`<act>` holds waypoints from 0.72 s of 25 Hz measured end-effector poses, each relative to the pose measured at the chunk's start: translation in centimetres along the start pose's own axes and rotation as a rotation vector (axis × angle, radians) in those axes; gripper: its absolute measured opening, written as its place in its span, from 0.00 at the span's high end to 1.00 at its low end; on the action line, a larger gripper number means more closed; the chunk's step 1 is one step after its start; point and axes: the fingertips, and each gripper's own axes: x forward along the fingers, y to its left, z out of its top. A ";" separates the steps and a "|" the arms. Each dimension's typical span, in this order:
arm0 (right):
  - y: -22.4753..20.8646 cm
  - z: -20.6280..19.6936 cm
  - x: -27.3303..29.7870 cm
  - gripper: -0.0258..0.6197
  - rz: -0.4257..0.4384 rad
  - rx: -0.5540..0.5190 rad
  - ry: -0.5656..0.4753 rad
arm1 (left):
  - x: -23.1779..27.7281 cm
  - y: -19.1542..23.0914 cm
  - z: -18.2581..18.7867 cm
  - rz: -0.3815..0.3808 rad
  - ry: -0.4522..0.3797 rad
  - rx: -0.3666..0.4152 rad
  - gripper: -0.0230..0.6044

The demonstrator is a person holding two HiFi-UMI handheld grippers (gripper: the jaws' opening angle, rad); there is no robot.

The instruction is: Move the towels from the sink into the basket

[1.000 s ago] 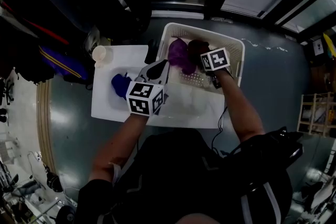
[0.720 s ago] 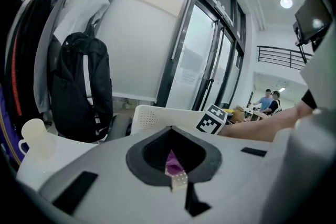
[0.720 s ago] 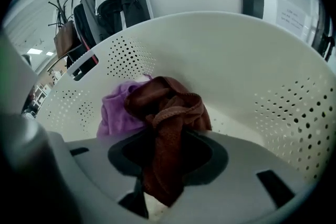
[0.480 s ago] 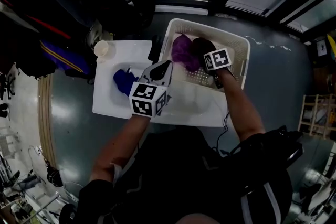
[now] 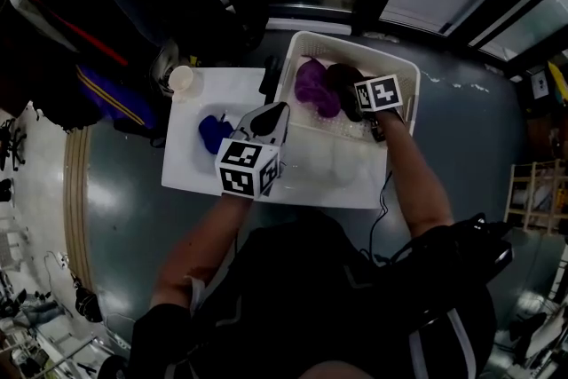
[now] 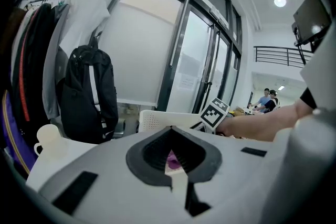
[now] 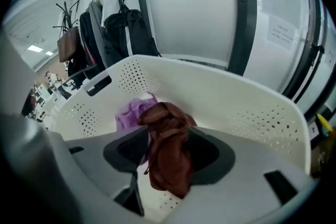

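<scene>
The white basket [image 5: 398, 71] stands at the sink's far right and holds a purple towel [image 5: 311, 84] and a brown towel [image 5: 342, 84]. My right gripper [image 5: 359, 102] hangs inside it. In the right gripper view its jaws have just been opening, and the brown towel [image 7: 168, 157] hangs loosely between them in front of the purple towel [image 7: 128, 113]. A blue towel [image 5: 213, 133] lies in the white sink [image 5: 182, 177]. My left gripper [image 5: 269, 115] hovers over the sink beside the blue towel, its jaws together and nothing held [image 6: 171, 131].
A white cup [image 5: 182, 78] stands at the sink's far left corner. A black backpack [image 6: 86, 92] and hanging coats [image 5: 80, 40] are behind the sink. Glass doors [image 7: 210, 18] rise behind the basket [image 7: 252, 107]. Grey floor [image 5: 461, 138] surrounds the sink.
The right gripper's cube has shifted slightly right and further back over the basket, above the brown towel. The left gripper has edged a little toward the basket.
</scene>
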 end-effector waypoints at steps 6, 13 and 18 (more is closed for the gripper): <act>3.3 4.4 -6.0 0.61 0.017 -0.028 -0.178 | -3.0 -0.9 0.3 0.001 -0.043 0.033 0.96; 11.8 6.5 -12.1 0.69 0.088 -0.123 -0.340 | -8.9 -0.7 0.9 0.032 -0.124 0.035 0.96; 18.3 6.0 -15.3 0.82 0.161 -0.170 -0.425 | -13.2 1.6 2.2 0.101 -0.184 0.065 0.96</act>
